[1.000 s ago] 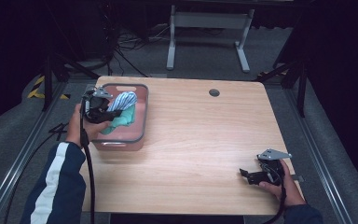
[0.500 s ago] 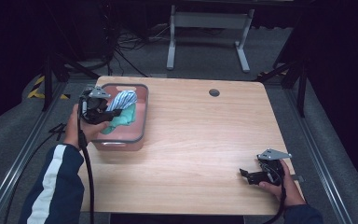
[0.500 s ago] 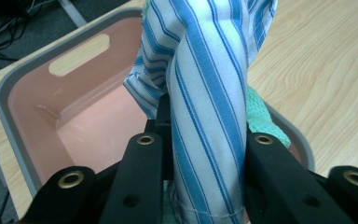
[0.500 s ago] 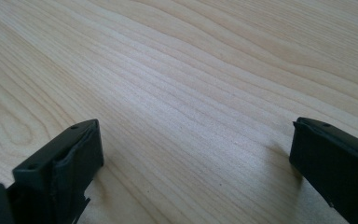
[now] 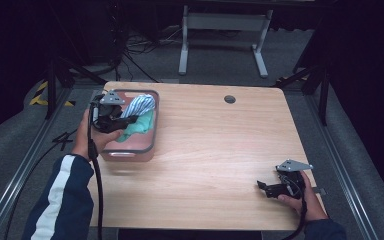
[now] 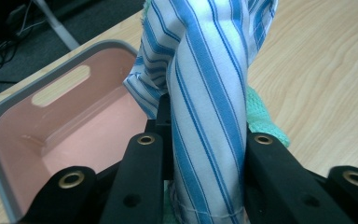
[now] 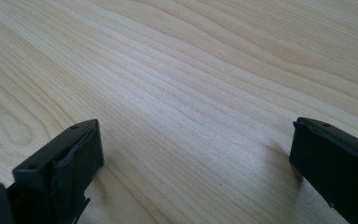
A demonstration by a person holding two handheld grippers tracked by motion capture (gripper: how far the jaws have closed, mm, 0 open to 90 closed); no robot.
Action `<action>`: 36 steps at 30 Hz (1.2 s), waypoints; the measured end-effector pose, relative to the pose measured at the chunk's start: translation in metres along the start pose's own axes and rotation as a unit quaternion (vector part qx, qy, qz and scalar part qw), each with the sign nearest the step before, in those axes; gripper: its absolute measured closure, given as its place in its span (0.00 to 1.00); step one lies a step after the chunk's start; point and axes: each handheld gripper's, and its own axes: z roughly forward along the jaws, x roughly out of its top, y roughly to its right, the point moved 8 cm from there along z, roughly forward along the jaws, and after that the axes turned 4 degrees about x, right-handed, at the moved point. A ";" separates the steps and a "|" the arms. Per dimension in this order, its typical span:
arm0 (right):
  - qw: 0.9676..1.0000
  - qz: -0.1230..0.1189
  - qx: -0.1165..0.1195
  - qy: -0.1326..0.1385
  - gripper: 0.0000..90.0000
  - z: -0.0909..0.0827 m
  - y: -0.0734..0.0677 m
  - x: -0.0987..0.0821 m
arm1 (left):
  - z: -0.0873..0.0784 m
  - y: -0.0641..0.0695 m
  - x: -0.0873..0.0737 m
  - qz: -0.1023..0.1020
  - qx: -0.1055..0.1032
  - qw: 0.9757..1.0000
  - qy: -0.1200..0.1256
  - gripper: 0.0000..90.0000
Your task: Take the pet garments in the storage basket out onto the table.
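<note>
A wooden table [image 5: 215,150] is seen from above, with a pink bin [image 5: 130,150] set near its 10 o'clock corner. The bin has a grey rim and a slot handle in its end wall, as shown in the left gripper view, where its pink floor lies bare at the left.

The left gripper [image 5: 114,117] is held over the bin by the left hand [image 5: 86,137], whose dark sleeve with a white stripe enters from 7 o'clock. Its jaws are clenched on a blue-and-white striped cloth [image 6: 209,107]. In the left gripper view the cloth is pinched between the two black jaws and rises from them as a taut, gathered column towards 12 o'clock. In the high view the striped cloth [image 5: 139,105] is seen bunched at the far end of the bin, at about 1 o'clock from the gripper.

A green cloth [image 5: 139,126] is seen lying in the bin just beside the striped one, towards 5 o'clock from it; in the left gripper view a piece of it [image 6: 265,119] shows at 3 o'clock of the striped column, against the table top.

The right gripper [image 5: 272,187] is held by the right hand [image 5: 300,200] low over the table near its 5 o'clock corner, well apart from the bin. Its jaws stand released and wide apart, with bare wood between them in the right gripper view [image 7: 191,154].

A small round hole [image 5: 229,99] is set in the table near its far edge, at 12 o'clock.
</note>
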 end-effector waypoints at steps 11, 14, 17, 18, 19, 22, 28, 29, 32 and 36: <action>1.000 0.000 0.000 0.000 0.03 0.000 0.000 0.000 | 0.004 0.019 0.012 0.014 -0.019 1.000 0.007 0.84; 1.000 0.001 0.000 0.000 0.03 0.000 0.000 0.000 | 0.007 0.028 0.017 0.021 -0.027 0.999 0.009 0.84; 1.000 0.000 0.000 0.000 0.03 0.000 0.000 0.000 | 0.011 0.039 0.023 0.031 -0.037 0.999 0.011 0.84; 1.000 0.001 0.000 0.000 0.03 0.000 0.000 0.000 | 0.012 0.043 0.026 0.035 -0.041 0.998 0.012 0.84; 1.000 0.000 0.000 0.000 0.03 0.000 0.000 0.000 | 0.014 0.047 0.028 0.039 -0.046 0.998 0.013 0.84; 1.000 0.000 0.000 0.000 0.03 0.000 0.000 0.000 | 0.020 0.059 0.033 0.048 -0.054 0.997 0.015 0.84; 1.000 0.000 0.000 0.000 0.03 0.000 0.000 0.000 | 0.034 0.080 0.039 0.055 -0.078 0.995 0.013 0.84; 1.000 0.001 0.000 0.000 0.03 0.000 0.000 0.000 | 0.039 0.085 0.041 0.060 -0.081 0.995 0.012 0.84; 1.000 0.000 0.000 0.000 0.03 0.000 0.000 0.000 | 0.047 0.095 0.043 0.062 -0.092 0.994 0.010 0.84; 1.000 0.000 0.000 0.000 0.03 0.000 0.000 0.000 | 0.060 0.109 0.045 0.066 -0.109 0.992 0.009 0.84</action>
